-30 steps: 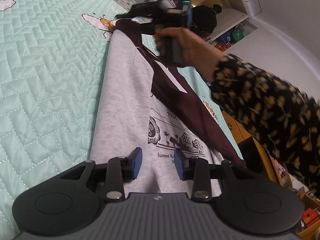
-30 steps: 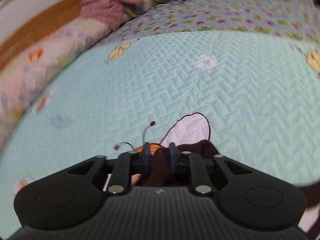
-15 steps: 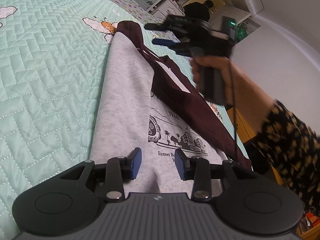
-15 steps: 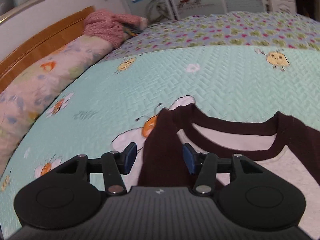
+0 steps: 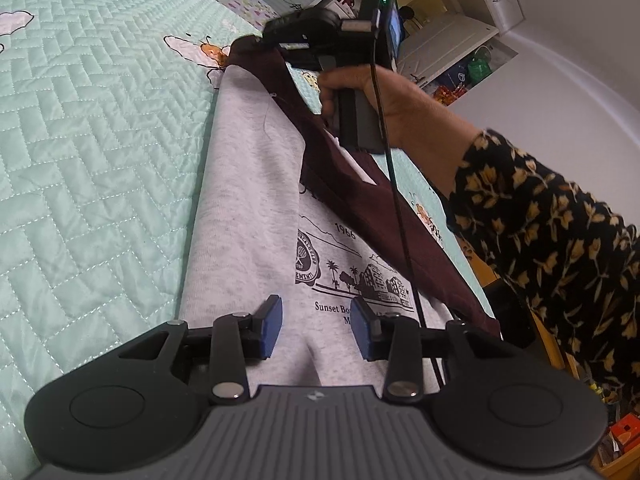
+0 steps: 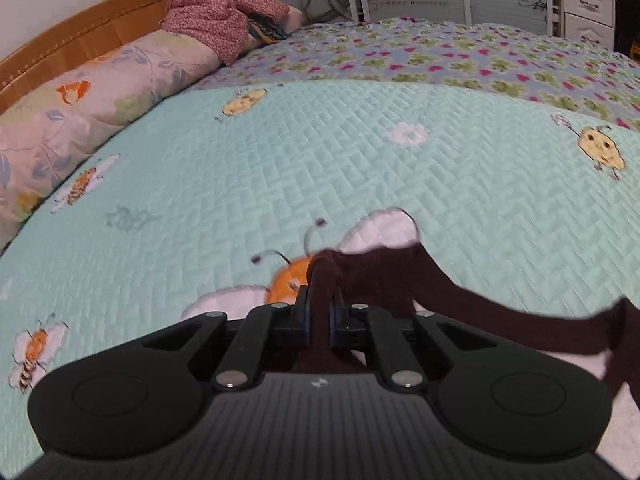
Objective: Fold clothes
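A grey sweatshirt point(image 5: 248, 184) with a printed chest and maroon sleeves point(image 5: 372, 216) lies lengthwise on the mint quilted bedspread point(image 5: 80, 120). My left gripper point(image 5: 316, 320) hovers open at its near hem, and a low ridge of grey cloth runs between the blue pads without touching them. At the far shoulder, a hand point(image 5: 400, 100) holds my right gripper point(image 5: 270, 36). In the right wrist view that gripper point(image 6: 319, 304) has its jaws closing, and they pinch a bunched corner of maroon fabric point(image 6: 360, 268). The rest of the shirt is hidden below its body.
A person's floral sleeve point(image 5: 540, 240) reaches over the bed's right edge. Beyond the shirt lie a rolled flowered quilt point(image 6: 80, 100), a wooden headboard point(image 6: 92, 32), a pink garment point(image 6: 212, 20) and a purple floral cover point(image 6: 440, 52). White drawers point(image 6: 588, 4) stand behind.
Half a second ago the right gripper stood open and drawn back from the shoulder. It has moved forward and shut on the maroon corner. The left gripper has stayed where it was.
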### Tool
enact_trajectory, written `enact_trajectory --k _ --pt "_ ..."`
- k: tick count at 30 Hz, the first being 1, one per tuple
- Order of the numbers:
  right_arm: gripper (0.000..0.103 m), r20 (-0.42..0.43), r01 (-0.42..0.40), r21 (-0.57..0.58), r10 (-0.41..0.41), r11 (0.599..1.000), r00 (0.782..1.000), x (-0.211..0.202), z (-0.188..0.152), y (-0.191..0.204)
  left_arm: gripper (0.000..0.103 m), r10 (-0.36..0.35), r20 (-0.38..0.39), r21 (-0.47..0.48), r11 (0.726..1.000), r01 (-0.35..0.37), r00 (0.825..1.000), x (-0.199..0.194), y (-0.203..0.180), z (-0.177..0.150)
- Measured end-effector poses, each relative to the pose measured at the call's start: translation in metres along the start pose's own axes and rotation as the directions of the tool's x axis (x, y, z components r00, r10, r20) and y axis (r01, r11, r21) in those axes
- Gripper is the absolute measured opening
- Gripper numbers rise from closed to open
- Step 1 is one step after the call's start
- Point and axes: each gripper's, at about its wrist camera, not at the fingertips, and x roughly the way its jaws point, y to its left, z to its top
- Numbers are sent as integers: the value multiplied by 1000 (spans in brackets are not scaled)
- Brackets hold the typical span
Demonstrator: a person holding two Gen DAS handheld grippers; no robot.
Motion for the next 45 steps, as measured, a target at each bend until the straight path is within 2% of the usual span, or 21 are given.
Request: enact_trajectory --k 5,7,10,12,15,17,20,22,26,28,29,30,31,32,33,35,36,37,41,45 --pt "10 -18 -5 -22 4 1000 1000 30 -2 -5 41 12 6 18 1000 -12 1000 0 -3 -1" --pt "11 18 -31 -6 31 1000 999 33 -11 -13 41 25 9 41 999 -25 1000 2 -6 -2" --pt "25 52 -27 11 27 1000 998 27 -16 -18 41 39 12 66 997 -40 999 3 -10 -2" --pt "33 98 -16 38 12 999 995 2 -15 -17 42 42 10 64 997 -43 999 4 -10 -1" --pt "36 176 5 76 -19 997 984 -39 -13 -14 42 43 4 36 998 -43 999 4 -8 1" --pt "42 218 -44 127 15 991 976 -76 -22 -12 42 53 -4 13 999 -53 999 2 -8 3" --pt "44 201 -187 186 149 965 968 -120 -54 0 43 79 -24 -5 997 -79 997 -5 -11 8" --pt "44 179 -292 223 255 930 950 -143 -80 11 43 94 -25 -37 995 -95 995 -14 -11 12" --pt "44 137 -383 379 358 842 924 -148 -135 19 45 156 16 -98 983 -154 988 -40 -11 18" --pt "44 136 -399 403 377 824 916 -143 -157 20 46 172 21 -104 980 -169 985 -53 -14 15" --pt "44 110 -383 419 373 823 921 -136 -166 19 47 178 20 -109 978 -175 984 -58 -15 12" --pt "43 43 -334 428 350 840 936 -125 -173 18 47 184 14 -126 975 -180 983 -63 -15 8" --pt "20 17 -295 422 318 858 948 -121 -178 16 48 189 8 -144 972 -186 982 -68 -14 3" --pt "14 11 -263 410 283 873 959 -121 -182 15 48 196 2 -163 968 -193 981 -72 -13 -2" --pt "17 41 -272 424 282 864 959 -128 -184 14 48 205 -1 -176 963 -202 979 -76 -12 -7" --pt "34 116 -319 459 300 829 947 -150 -189 16 48 223 3 -187 958 -219 975 -82 -11 -14" --pt "47 143 -340 468 310 816 940 -163 -194 18 48 232 5 -193 955 -227 973 -85 -11 -17" --pt "53 152 -341 475 306 812 940 -177 -202 23 48 241 7 -198 951 -235 970 -88 -11 -20" --pt "54 59 -306 540 328 784 943 -212 -255 38 48 278 46 -220 940 -262 959 -98 -13 -17" --pt "53 49 -355 588 406 726 913 -227 -296 60 49 305 73 -238 930 -280 950 -108 -16 -13"
